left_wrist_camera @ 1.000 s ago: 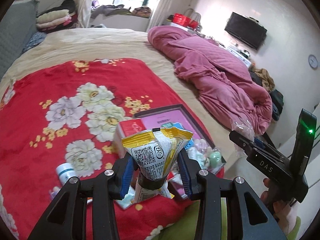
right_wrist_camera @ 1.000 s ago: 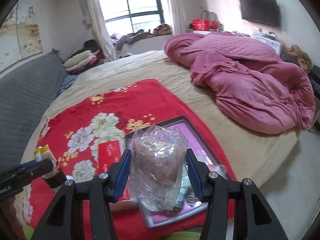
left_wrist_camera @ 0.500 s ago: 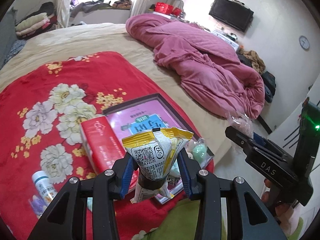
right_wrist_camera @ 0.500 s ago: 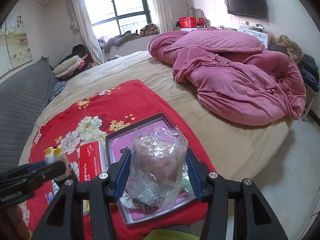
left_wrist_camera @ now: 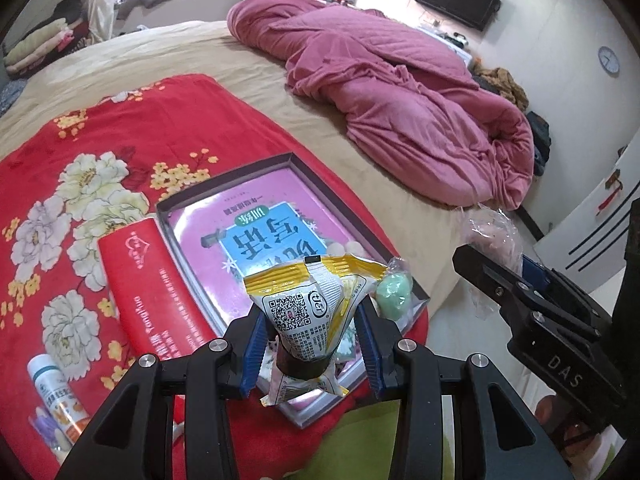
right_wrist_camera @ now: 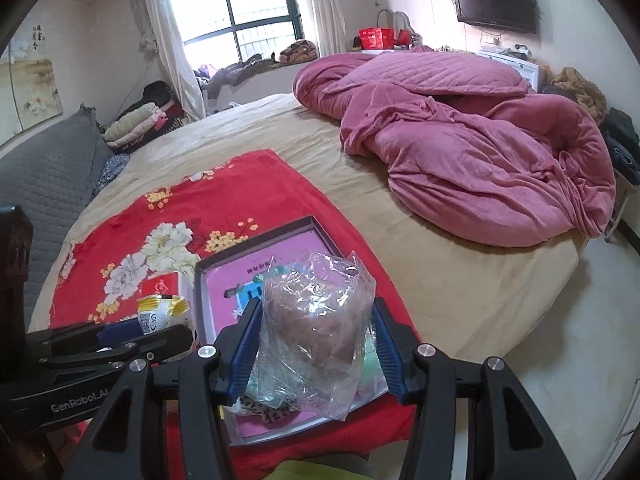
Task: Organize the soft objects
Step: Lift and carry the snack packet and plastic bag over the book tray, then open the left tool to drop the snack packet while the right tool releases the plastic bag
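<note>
clear-wrapped brown bun (right_wrist_camera: 316,320) between right gripper (right_wrist_camera: 316,344) pads, above tray (right_wrist_camera: 256,240)

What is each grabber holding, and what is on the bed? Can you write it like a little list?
left gripper: shut on the yellow and white snack packet
right gripper: shut on the clear plastic bag with something brown inside
tray: dark rim, lies on the red flowered blanket, pink book inside
red box: flat on the blanket, beside the tray
small bottle: lying on the blanket, near corner
pink quilt: bunched at the far side of the bed
</note>
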Motion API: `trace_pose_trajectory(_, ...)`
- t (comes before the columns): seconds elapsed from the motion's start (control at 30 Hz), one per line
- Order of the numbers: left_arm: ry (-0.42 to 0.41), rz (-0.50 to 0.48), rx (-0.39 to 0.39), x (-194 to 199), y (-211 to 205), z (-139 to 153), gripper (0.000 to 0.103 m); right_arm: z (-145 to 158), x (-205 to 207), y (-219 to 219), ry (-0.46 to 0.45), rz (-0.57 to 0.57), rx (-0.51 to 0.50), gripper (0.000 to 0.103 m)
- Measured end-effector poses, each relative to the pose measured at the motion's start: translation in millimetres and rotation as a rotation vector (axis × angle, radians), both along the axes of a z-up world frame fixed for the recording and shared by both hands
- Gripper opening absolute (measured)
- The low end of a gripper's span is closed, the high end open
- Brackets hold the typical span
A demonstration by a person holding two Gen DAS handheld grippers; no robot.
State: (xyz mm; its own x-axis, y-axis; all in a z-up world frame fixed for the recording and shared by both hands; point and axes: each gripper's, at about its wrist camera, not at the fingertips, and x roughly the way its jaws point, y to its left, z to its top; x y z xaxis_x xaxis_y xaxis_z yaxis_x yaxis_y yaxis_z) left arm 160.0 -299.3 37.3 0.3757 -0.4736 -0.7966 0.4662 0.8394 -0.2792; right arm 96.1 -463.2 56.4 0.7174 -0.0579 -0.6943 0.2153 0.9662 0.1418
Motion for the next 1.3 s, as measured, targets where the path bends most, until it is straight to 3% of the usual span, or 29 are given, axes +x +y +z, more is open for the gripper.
trace_pose_trajectory(0.23, 0.031, 0.000, 0.049, 17, -12, -26, 0.043, -21, 11, -3, 0.040, 0.007, 0.010, 0.053)
trace_pose_trajectory(0.67, 0.076, 0.009, 0.070, 44, -18, -60, 0.043, -48, 30, 7, 0.096, 0.057, -0.027, 0.053)
trace_pose_trajectory(1.3, 0.086, -0.003, 0.084, 60, -22, -80, 0.043, -77, 64, 16, 0.166, 0.116, -0.071, 0.053)
